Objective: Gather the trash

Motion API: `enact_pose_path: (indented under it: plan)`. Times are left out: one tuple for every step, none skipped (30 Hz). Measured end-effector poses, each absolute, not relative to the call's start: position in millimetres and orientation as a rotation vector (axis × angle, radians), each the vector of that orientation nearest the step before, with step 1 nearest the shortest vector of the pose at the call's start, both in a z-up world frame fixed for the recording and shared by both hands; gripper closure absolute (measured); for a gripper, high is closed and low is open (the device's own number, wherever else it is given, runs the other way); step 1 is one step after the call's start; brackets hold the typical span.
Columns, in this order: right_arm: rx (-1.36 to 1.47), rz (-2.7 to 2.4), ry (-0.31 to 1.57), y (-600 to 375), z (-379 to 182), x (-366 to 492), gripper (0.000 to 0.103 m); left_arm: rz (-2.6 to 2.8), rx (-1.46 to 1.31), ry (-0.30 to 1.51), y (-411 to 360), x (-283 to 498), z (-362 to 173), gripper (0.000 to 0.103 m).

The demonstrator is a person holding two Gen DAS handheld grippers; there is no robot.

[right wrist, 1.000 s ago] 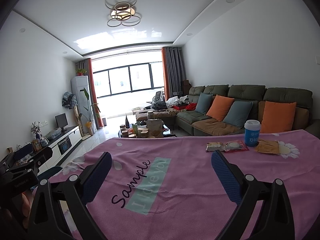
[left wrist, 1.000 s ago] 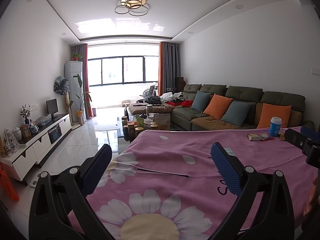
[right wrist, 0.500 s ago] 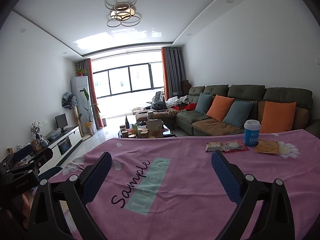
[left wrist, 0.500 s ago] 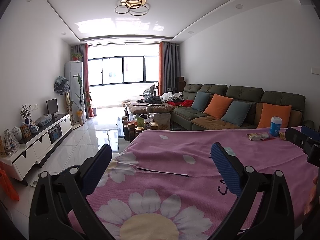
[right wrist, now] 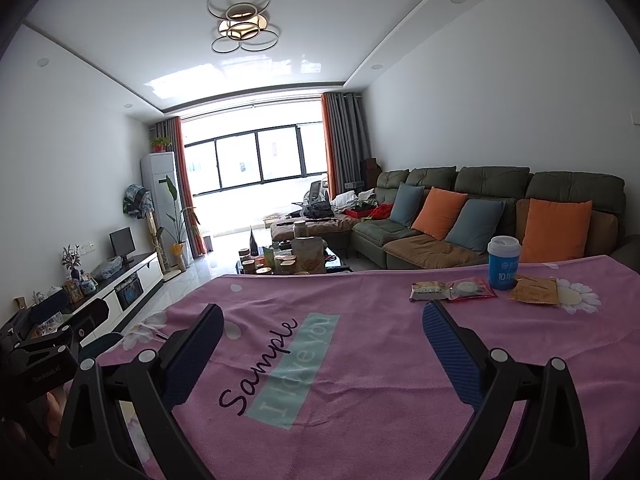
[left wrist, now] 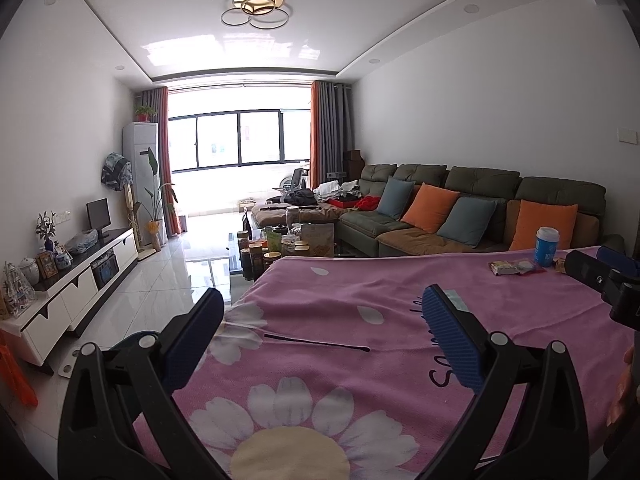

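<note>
The trash lies at the far right of a table under a pink flowered cloth [right wrist: 360, 300]: a blue paper cup with a white lid [right wrist: 503, 263], a pale snack wrapper [right wrist: 430, 291], a red wrapper [right wrist: 470, 289] and a brown packet [right wrist: 534, 291]. The left wrist view shows the cup [left wrist: 546, 246] and wrappers [left wrist: 514, 267] far right. My right gripper [right wrist: 323, 320] is open and empty, well short of the wrappers. My left gripper [left wrist: 323, 308] is open and empty over the cloth's left part, above a thin black stick [left wrist: 316, 343].
A sofa with orange and blue cushions [right wrist: 480, 216] stands behind the table. A coffee table crowded with jars [left wrist: 280, 246] stands beyond the table's far edge. A TV cabinet [left wrist: 80, 276] lines the left wall. The right gripper's body [left wrist: 604, 280] shows at the left view's right edge.
</note>
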State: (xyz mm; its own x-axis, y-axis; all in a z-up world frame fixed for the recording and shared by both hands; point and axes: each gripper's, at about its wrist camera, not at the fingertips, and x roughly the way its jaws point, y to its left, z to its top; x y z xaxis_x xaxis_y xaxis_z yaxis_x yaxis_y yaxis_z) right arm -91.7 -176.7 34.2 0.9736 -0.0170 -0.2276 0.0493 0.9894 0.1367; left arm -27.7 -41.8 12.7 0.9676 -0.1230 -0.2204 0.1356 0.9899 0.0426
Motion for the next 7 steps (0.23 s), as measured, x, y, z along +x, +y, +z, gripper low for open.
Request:
enact_pose_path:
  plan:
    - [0.142,-0.035,0.231,-177.3,33.5,-92.0,0.007,-0.135,0.056,0.235,-41.7,-24.8,11.8,0.006]
    - [0.145,-0.036,0.235,-178.4,32.6,-91.9,0.007,-0.144,0.053,0.259,-42.5,-20.6,10.9,0.006]
    - [0.148,-0.036,0.244,-180.5,31.9,-90.6,0.007,-0.155,0.049,0.285,-42.9,-15.2,9.3,0.006]
    - [0.151,-0.041,0.254,-183.5,30.3,-89.6,0.007,-0.157,0.049,0.314,-43.5,-8.5,7.5,0.006]
    - [0.151,-0.049,0.264,-186.7,27.7,-89.2,0.007,-0.162,0.053,0.349,-44.7,0.3,5.3,0.006]
    - [0.149,-0.059,0.278,-190.7,25.2,-85.2,0.007,-0.176,0.047,0.393,-44.9,11.2,2.3,0.006]
    - [0.150,-0.070,0.295,-195.8,23.8,-82.9,0.007,-0.186,0.039,0.439,-45.2,23.0,-1.2,0.006]
